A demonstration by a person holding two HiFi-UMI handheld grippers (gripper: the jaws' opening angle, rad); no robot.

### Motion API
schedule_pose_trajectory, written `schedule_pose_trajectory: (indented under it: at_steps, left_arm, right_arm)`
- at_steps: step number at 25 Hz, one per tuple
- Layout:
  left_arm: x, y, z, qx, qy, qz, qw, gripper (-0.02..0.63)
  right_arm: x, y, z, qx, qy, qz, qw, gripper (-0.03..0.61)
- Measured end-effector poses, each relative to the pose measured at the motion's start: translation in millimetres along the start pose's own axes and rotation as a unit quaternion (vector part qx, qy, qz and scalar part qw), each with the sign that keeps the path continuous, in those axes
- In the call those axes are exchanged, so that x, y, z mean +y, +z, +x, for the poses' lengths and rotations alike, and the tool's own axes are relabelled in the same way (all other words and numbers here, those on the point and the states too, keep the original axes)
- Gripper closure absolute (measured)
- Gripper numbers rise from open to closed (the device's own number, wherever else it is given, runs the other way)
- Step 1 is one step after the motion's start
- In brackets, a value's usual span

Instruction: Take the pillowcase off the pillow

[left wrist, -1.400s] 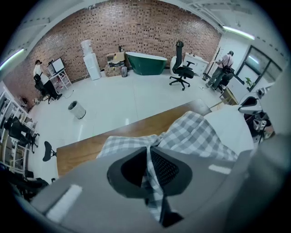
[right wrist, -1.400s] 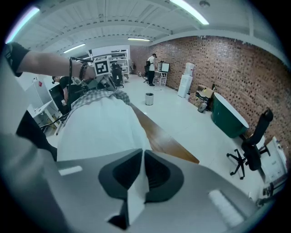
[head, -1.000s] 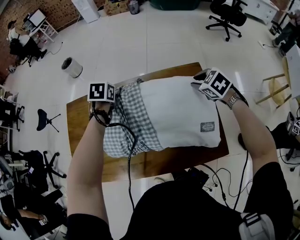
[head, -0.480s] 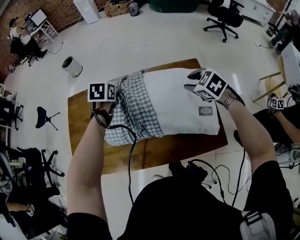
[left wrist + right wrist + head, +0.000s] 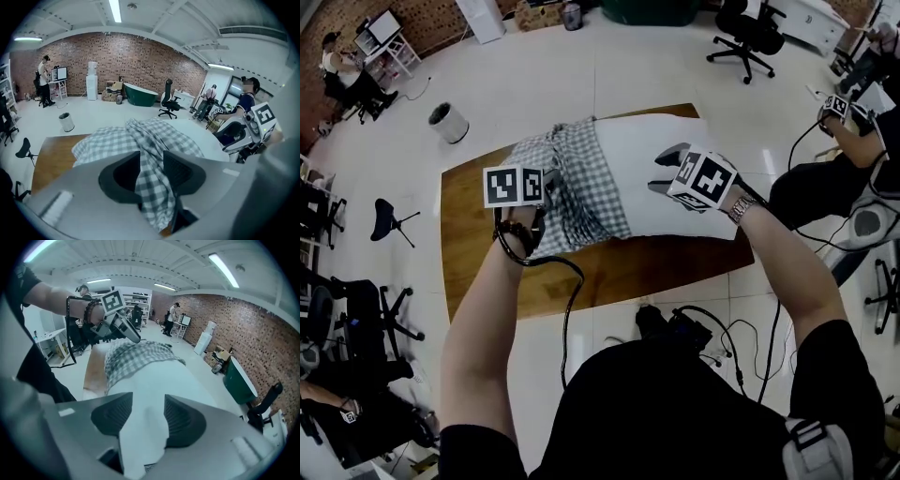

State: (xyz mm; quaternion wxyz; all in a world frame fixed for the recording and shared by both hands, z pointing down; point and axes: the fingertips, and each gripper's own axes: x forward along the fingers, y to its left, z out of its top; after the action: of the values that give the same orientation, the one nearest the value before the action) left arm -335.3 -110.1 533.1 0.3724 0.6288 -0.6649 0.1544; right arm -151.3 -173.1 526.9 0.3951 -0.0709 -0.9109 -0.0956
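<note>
Two hand-held grippers are working a bed pillow at a wooden table (image 5: 483, 272) in a brick-walled workshop. The white pillow (image 5: 633, 150) is lying across the table's far half, its right end reaching past the table's far right corner. The grey-and-white checked pillowcase (image 5: 581, 183) is sitting bunched over the pillow's left end, toward the middle of the table, leaving most of the white pillow bare.

The left gripper (image 5: 547, 186) is hovering over the table's left half, a twisted rope of the checked cloth running up between its jaws and filling the gap from pad to pad. The jaws have just been opening, yet the cloth is touching both pads.

The right gripper (image 5: 664, 171) is reaching in over the table's right half, its jaws pinching a raised fold of the pillow's white fabric. These jaws have also just been opening, with the fold between them.

A white waste bin (image 5: 448, 122) is standing on the floor beyond the table's far left corner.
</note>
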Motion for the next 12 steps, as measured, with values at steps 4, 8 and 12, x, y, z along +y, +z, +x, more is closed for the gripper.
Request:
schedule_pose_trajectory:
  at_steps: [4,8,12]
  left_arm:
    - [-16,-24,-7,-0.007,-0.013,-0.008,0.9999,0.453]
    - [-31,-48,-12,-0.01,-0.023,-0.016,0.9996,0.448]
    - [-60,-69,-8,-0.009,-0.044,-0.022,0.9987,0.443]
  right_arm:
    - [26,-2,8,0.006,0.003,-0.014,1.0,0.352]
    - [49,-9,19,0.014,-0.001,-0.031,0.999,0.324]
    - [66,-25,28,0.022,-0.006,-0.039,0.999,0.295]
